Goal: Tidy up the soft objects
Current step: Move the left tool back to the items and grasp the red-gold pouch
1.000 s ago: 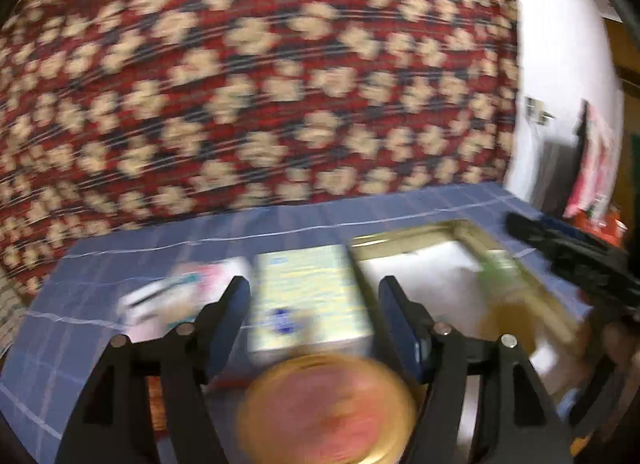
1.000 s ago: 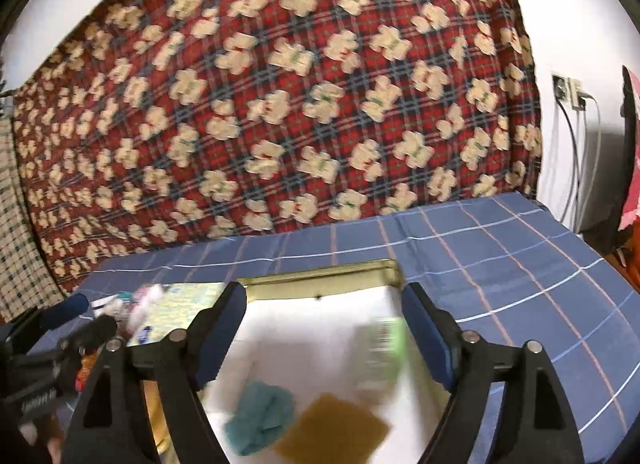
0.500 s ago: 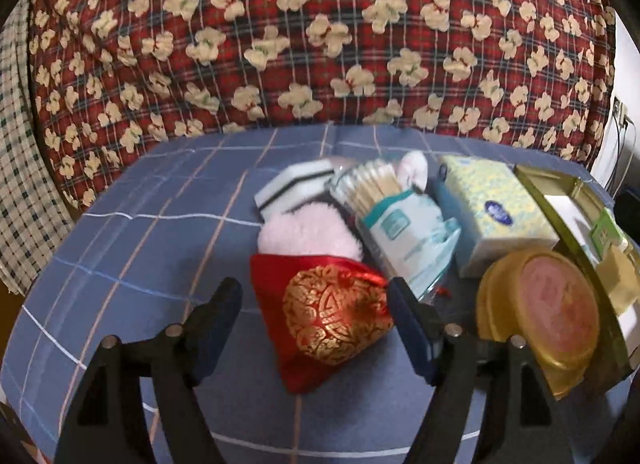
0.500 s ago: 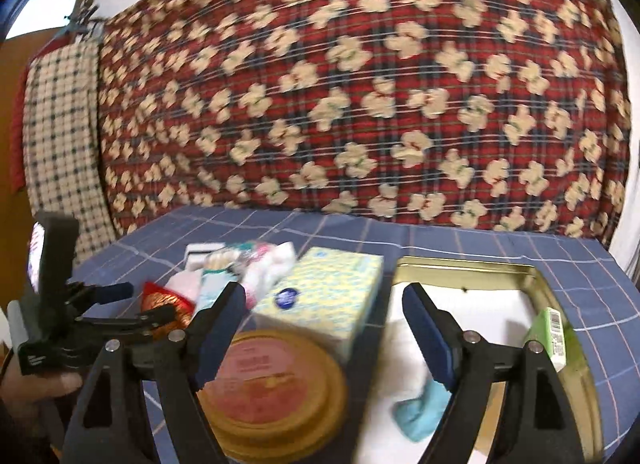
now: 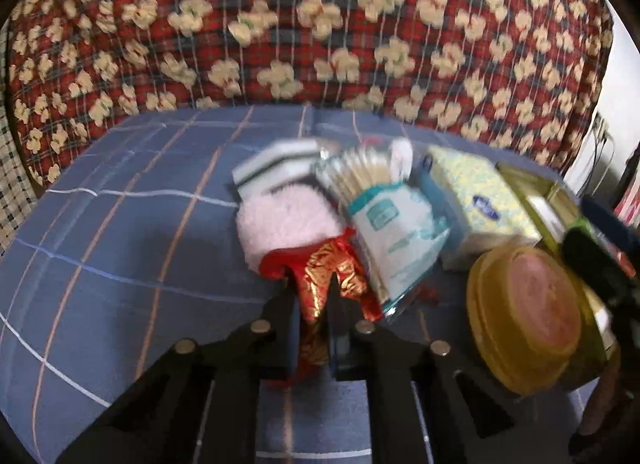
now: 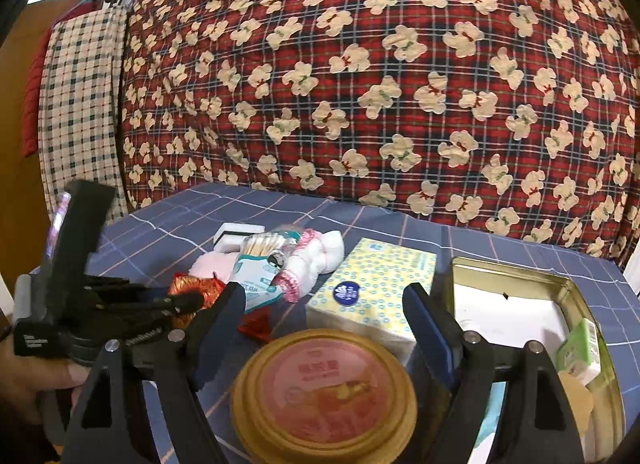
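The left gripper (image 5: 310, 284) has its jaws clamped on the red-and-gold pouch (image 5: 328, 268), just near the pink fluffy pad (image 5: 280, 220). The right gripper (image 6: 324, 304) holds its jaws wide apart, empty, above the round gold tin (image 6: 324, 396).

A crumpled red-and-gold brocade fabric pouch (image 5: 334, 276) lay on the blue checked cloth, pinched at its near end, touching a fluffy pale-pink plush pad (image 5: 286, 220) just behind it.
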